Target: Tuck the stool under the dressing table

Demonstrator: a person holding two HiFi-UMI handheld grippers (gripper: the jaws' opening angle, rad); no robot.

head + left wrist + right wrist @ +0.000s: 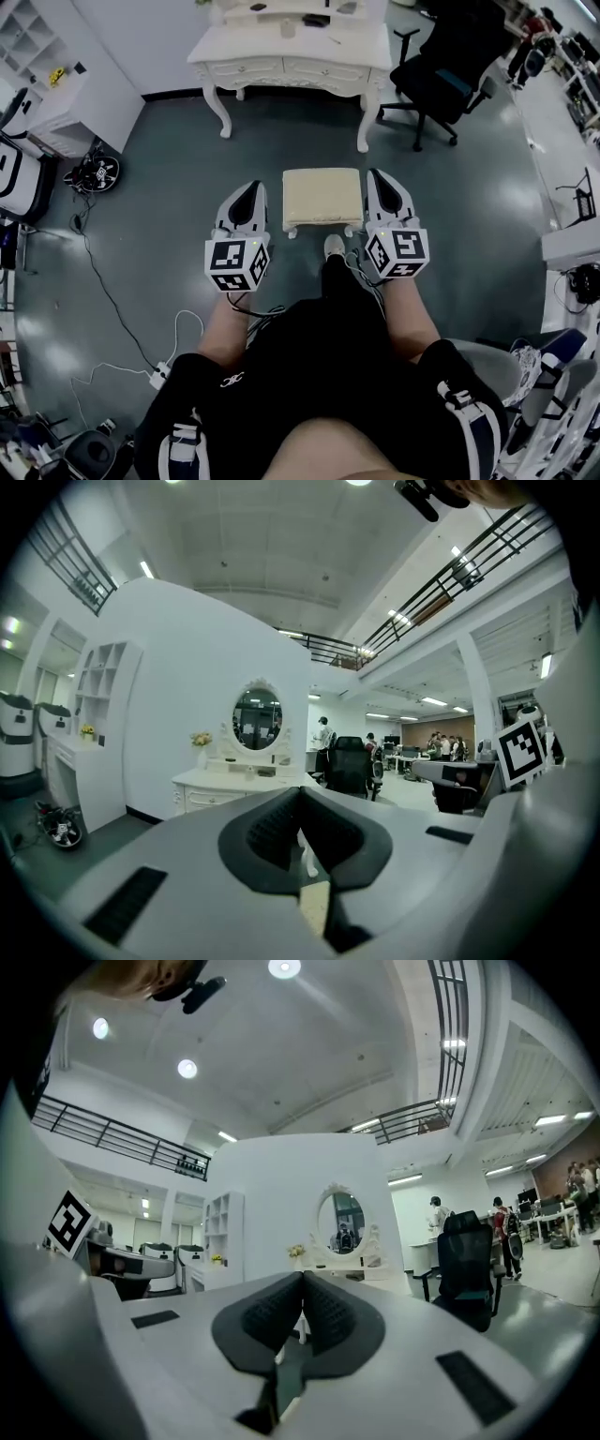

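You stand over the cream-topped stool [322, 197] with a gripper on each side of it. The left gripper [247, 190] hangs a little off its left edge. The right gripper [382, 184] is just beside its right edge, and the head view can't settle whether it touches.

Both grippers are clenched and empty. In each gripper view the dark pads meet at the tips, with nothing pinched between them.

The stool sits on open floor, well apart from the white dressing table [291, 52] and not under it. One of your shoes [334, 247] rests at its near edge.

With the jaws together like this, the move looks like a two-sided push or a squeeze against the stool's flanks, not a pinch. Set both grippers low on the sides at the same height, so the stool slides instead of tipping on its short legs. Press evenly, because a stronger shove from one hand would probably turn it.

The stool's right edge appears roughly in line with the table's front right leg [363, 131]. Steer it slightly to your left, then go straight into the gap between the two front legs.

Keep clear of the black office chair [439, 70], which stands near the table's right end. Go slowly near the end so the stool doesn't knock the table.
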